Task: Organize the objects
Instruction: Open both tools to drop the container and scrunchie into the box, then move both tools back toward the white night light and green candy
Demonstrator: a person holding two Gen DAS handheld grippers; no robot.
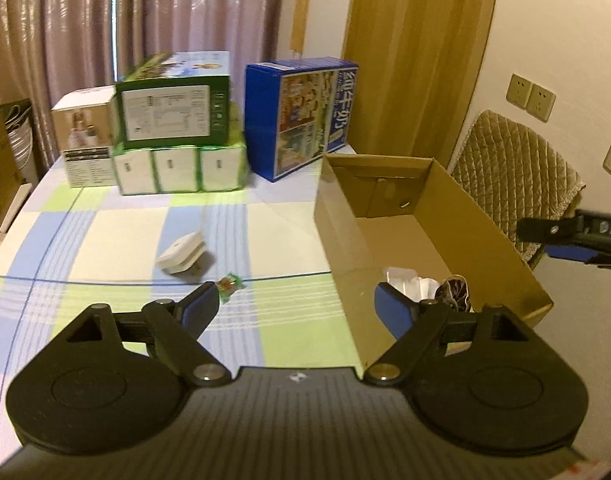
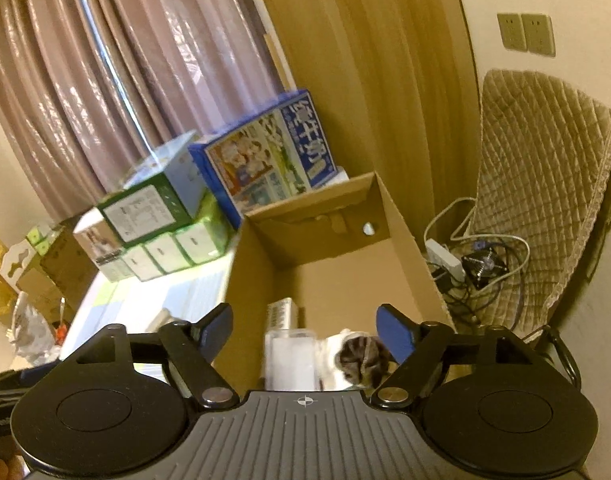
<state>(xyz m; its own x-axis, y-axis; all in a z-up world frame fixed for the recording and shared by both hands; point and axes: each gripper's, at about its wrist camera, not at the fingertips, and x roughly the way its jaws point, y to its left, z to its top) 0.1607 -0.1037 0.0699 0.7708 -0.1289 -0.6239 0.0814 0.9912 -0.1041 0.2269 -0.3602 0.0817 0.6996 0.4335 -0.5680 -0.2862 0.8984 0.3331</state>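
A brown cardboard box [image 1: 481, 220] stands open on the checked tablecloth [image 1: 105, 240] at the right. White packets [image 1: 405, 284] and a tangled bundle [image 1: 455, 292] lie in its near end. On the cloth left of the box rest a white flat device [image 1: 181, 258] and a small green-and-red wrapped sweet [image 1: 229, 286]. My left gripper [image 1: 295, 300] is open, straddling the box's left wall, its left finger beside the sweet. My right gripper [image 2: 303, 326] hangs open over the cardboard box [image 2: 345, 264], above a white container [image 2: 291, 356] and a striped grey-and-white bundle [image 2: 361, 358]. The other gripper [image 1: 573, 236] shows at the far right.
Stacked cartons stand at the table's back: a green box [image 1: 173, 110] on green-white packs [image 1: 177, 168], a white box [image 1: 85, 136], a blue milk carton box [image 1: 301, 116]. A quilted chair [image 1: 517, 168] stands right of the table, with cables and a power strip [image 2: 445, 258] on its seat.
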